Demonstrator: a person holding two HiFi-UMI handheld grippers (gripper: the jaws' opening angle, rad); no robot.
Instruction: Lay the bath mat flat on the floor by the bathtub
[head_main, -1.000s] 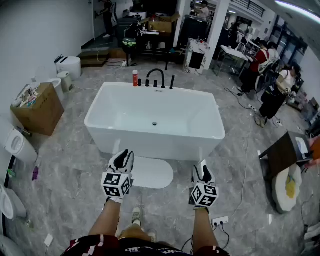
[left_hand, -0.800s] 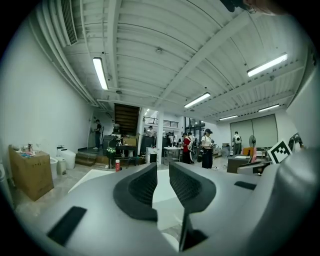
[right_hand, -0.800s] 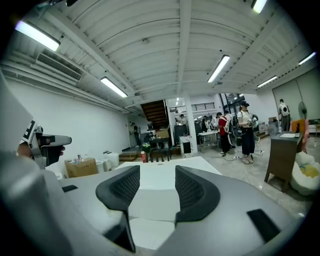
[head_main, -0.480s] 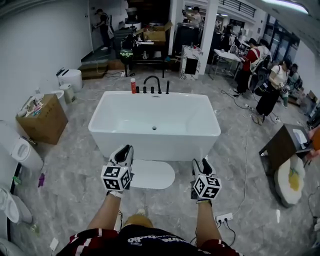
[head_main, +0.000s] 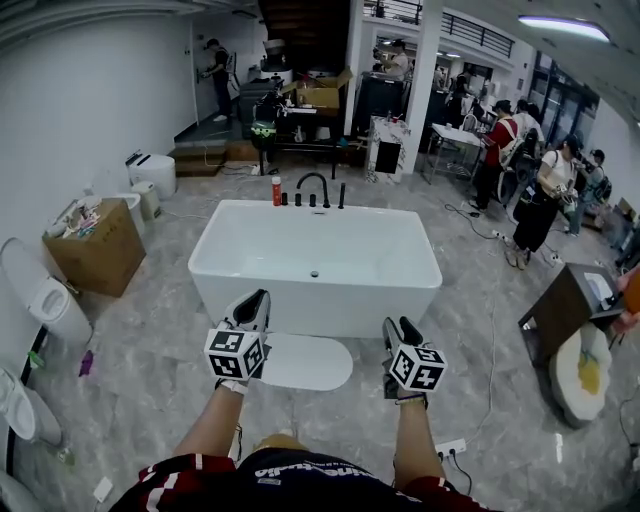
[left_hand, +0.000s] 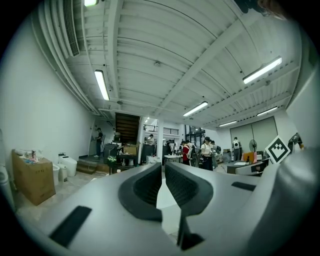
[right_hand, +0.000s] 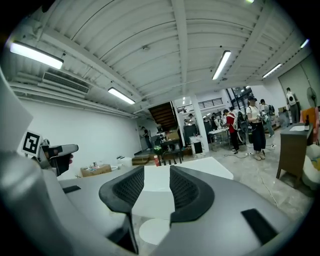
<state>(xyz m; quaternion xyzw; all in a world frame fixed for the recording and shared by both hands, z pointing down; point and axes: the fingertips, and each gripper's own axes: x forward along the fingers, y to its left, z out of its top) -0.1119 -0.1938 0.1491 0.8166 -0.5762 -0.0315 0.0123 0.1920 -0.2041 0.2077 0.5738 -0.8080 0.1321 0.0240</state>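
The left tool (head_main: 250, 303) has lifted off the floor over the last second and hovers at the 9 o'clock edge of the white oval bath mat (head_main: 300, 362), its jaws drawn to a narrow slit with nothing in them. The bath mat has not shifted: it lies flat on the floor just beside the 6 o'clock side of the bathtub (head_main: 315, 262), free of both tools, so the laying looks finished. At its 3 o'clock side the right tool (head_main: 402, 332) has risen likewise, and its jaws have just closed partway but stand apart and empty.
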